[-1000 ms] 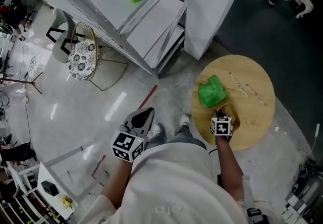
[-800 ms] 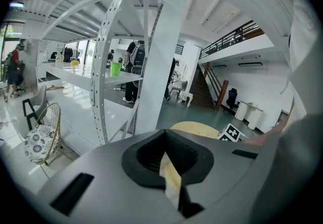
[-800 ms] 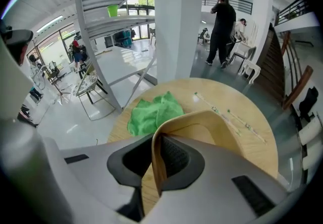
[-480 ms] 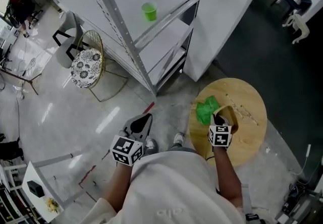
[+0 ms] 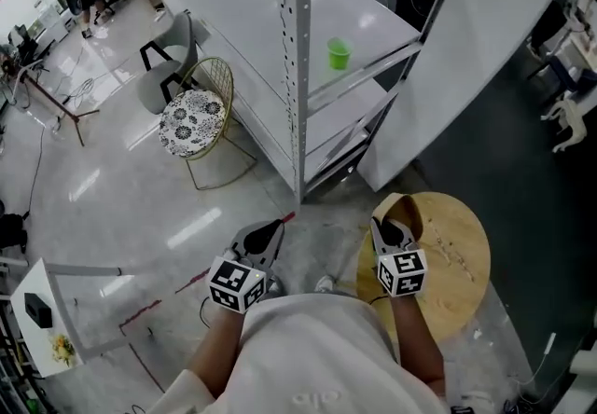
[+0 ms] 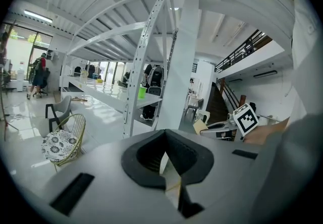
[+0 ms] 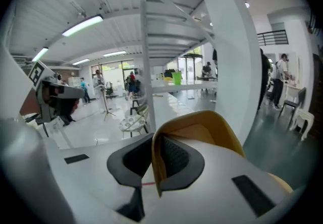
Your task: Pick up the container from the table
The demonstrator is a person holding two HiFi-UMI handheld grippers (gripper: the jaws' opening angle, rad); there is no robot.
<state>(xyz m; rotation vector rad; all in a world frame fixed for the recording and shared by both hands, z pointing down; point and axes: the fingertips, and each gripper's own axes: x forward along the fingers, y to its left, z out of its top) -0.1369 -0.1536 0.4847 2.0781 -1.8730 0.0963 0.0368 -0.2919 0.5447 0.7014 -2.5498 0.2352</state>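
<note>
My right gripper [image 5: 388,227] is shut on the rim of a yellow-tan container [image 5: 408,210] and holds it in the air over the near edge of the round wooden table [image 5: 457,258]. In the right gripper view the container's wall [image 7: 202,127] stands between the dark pads [image 7: 176,160]. My left gripper [image 5: 270,228] hovers over the floor to the left of the table; its jaws [image 6: 169,167] are together with nothing in them.
A white metal rack [image 5: 298,76] stands ahead with a green cup [image 5: 338,54] on its shelf. A wire chair with a patterned cushion [image 5: 194,118] is to its left. A tall white panel [image 5: 485,58] rises behind the table.
My right gripper has risen from the table with the container in it. The green bundle seen on the table before is out of sight. The left gripper rose slightly.
</note>
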